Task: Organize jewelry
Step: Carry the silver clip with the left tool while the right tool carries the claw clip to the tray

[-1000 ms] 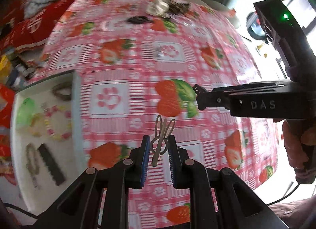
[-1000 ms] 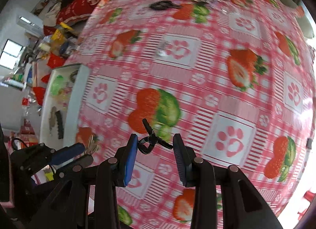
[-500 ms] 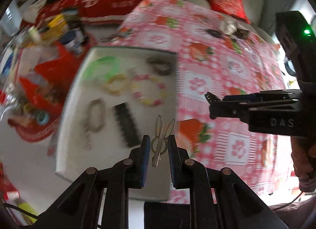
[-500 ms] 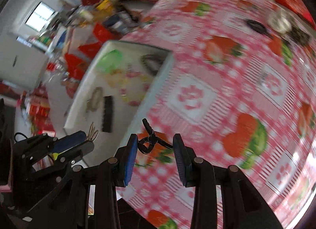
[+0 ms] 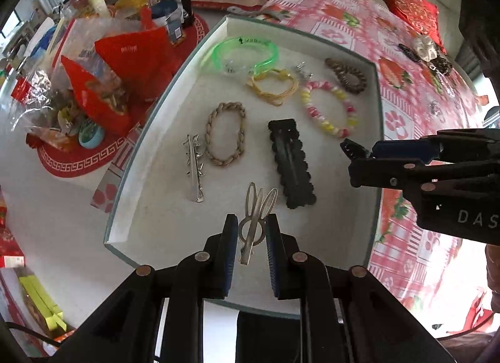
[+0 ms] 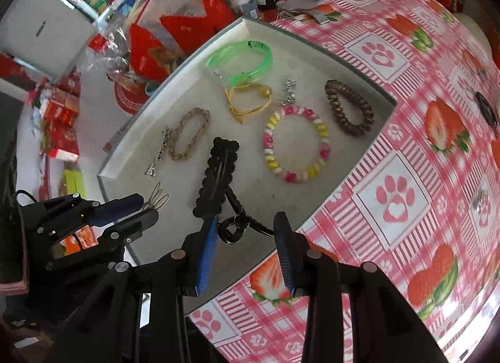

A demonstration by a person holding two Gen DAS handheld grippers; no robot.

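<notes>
Left wrist: silver clip (image 5: 257, 222) between fingers (image 5: 229, 247).

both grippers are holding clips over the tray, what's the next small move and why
Probably lower the left gripper and release its silver rabbit-ear hair clip onto the white tray: it hangs over a bare patch beside the black scalloped clip.

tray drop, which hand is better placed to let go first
Left, probably. The left gripper holds its silver bunny clip over bare tray floor; the right gripper's black clip hangs near the tray's edge.
</notes>
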